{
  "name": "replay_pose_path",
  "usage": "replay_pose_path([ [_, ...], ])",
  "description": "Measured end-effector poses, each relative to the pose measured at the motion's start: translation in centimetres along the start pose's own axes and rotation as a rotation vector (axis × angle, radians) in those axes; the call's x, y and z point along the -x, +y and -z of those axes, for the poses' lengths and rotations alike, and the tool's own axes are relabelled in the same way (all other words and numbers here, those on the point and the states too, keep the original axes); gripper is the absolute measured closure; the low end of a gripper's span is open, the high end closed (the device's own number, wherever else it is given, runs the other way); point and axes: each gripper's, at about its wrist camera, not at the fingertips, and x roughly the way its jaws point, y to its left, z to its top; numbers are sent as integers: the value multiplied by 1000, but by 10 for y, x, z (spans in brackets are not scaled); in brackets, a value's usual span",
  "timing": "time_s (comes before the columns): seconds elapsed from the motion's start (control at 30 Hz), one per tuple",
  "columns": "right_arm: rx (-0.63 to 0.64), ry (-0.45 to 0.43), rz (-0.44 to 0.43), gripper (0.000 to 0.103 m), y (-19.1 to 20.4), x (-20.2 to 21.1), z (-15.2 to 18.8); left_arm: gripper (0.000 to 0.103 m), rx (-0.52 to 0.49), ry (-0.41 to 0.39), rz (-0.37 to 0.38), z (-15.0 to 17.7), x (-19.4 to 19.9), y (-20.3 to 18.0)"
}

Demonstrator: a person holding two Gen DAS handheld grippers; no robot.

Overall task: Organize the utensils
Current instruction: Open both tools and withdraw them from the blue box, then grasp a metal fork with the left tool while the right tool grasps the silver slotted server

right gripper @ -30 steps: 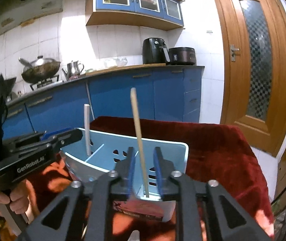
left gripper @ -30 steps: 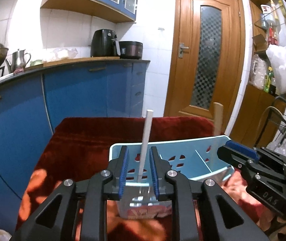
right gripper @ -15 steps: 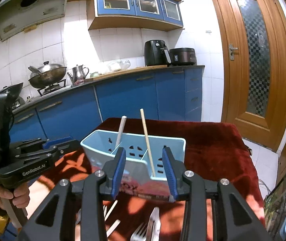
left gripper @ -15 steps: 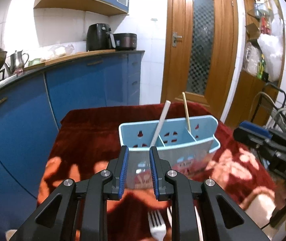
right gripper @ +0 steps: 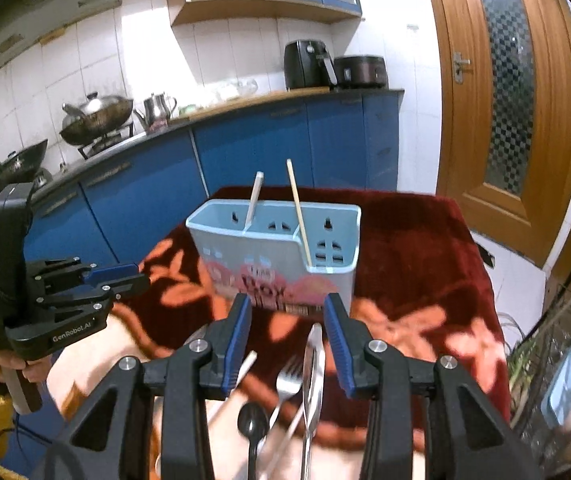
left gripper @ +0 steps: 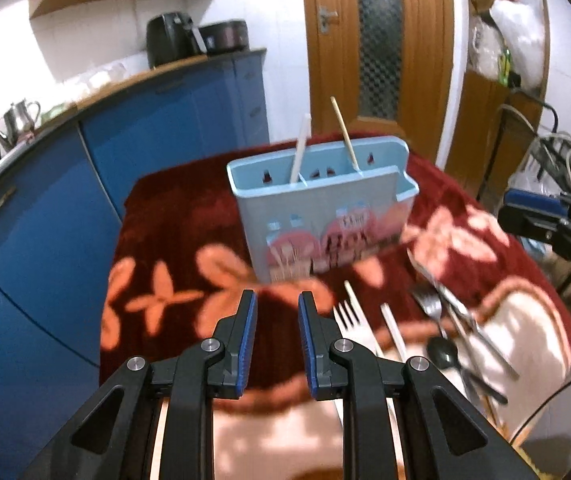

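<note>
Stood upright on the desk (left gripper: 157,216), covered in a dark red flowered cloth: a light blue utensil caddy (left gripper: 325,224) with divided compartments. Held two sticks leaning out of its top, a white stick (left gripper: 300,148) in one compartment and a wooden chopstick (left gripper: 345,132) in the compartment next to it toward the caddy's stepped end. Lay loose on the cloth just in front of the caddy: a white fork (left gripper: 351,322), a second white stick (left gripper: 393,330), a metal fork (left gripper: 429,306), a black spoon (left gripper: 443,354) and a long metal utensil (left gripper: 457,312), partly crossing one another and blurred.

Hovered over the cloth short of the caddy, the left claw (left gripper: 277,312), parted narrowly, nothing between the blue pads. Hung above the loose cutlery, the right claw (right gripper: 287,316), set moderately wide and gripping nothing. Had just been opening, its jaws, with only the metal utensil and fork visible below the gap.
</note>
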Motion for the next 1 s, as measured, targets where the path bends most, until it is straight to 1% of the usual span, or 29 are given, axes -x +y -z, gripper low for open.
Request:
replay_pose_path([
  [0.13,-12,62,5,62,-1,3,8,82,-8,63,21,10,-3,-1],
  [0.3,-30,180,14,62,-3,-5,20,82,3,161,33,23,-16,1],
  [0.43,-29,261,26,62,-5,-14,32,82,14,217,53,29,-26,3],
  [0.53,-27,298,34,62,-7,-19,36,82,27,265,82,34,-34,1],
  [0.63,-44,343,19,62,-11,-26,41,82,43,312,123,37,-41,-2],
  [0.7,-48,374,16,62,-13,-31,43,82,51,330,141,37,-46,-4],
  [0.8,-49,422,35,62,-15,-40,47,82,73,364,158,38,-54,-6],
  [1.0,-68,506,8,64,-18,-56,54,82,83,395,186,38,-66,-13],
])
